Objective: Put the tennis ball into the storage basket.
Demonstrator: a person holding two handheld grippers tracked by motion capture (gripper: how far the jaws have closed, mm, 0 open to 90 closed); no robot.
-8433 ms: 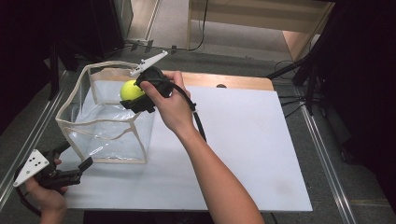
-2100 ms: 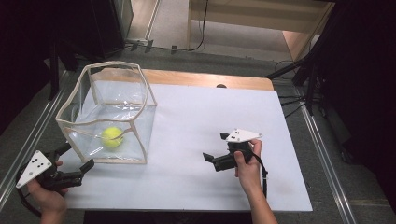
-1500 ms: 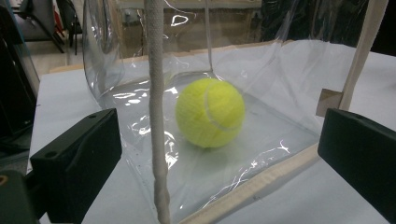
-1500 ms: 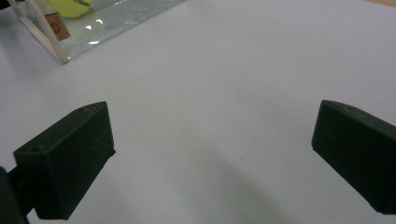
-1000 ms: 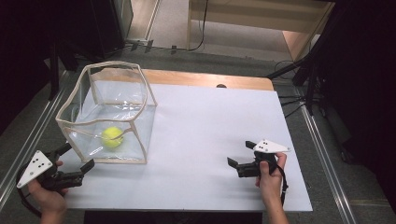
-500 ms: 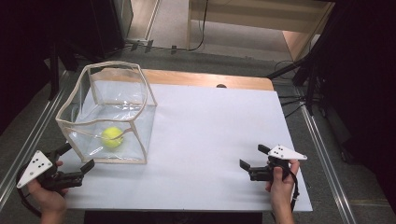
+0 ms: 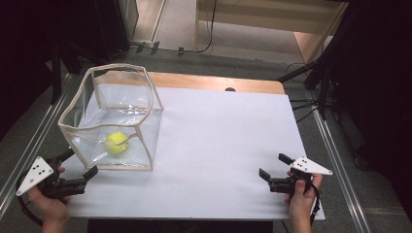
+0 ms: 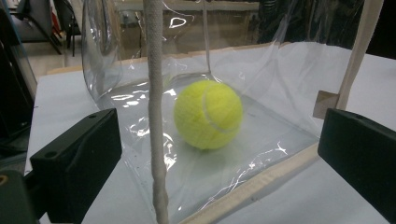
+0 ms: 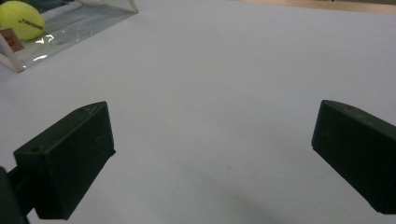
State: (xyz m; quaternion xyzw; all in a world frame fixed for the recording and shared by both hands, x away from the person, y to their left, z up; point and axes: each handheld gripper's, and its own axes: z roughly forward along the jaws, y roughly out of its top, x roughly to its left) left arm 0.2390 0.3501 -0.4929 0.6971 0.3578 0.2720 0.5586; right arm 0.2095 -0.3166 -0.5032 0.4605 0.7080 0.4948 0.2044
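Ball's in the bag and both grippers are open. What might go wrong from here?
1. The left gripper sits at the near corner of the clear bag, a jaw on each side of its trim. A forward nudge may dent or shove the soft bag.
2. The ball lies loose on the bag floor, so a shove may roll it.
3. The bag's walls look limp and bowed; pinching the trim might fold it over.

— That bag [image 7: 121, 116] is clear glossy plastic, edged in rough pale cloth tape?
— Yes. The ball [image 8: 208, 114] inside looks fuzzy felt. The counter [image 7: 218, 145] is smooth matt white, and both tools' blocks are matt black plastic.
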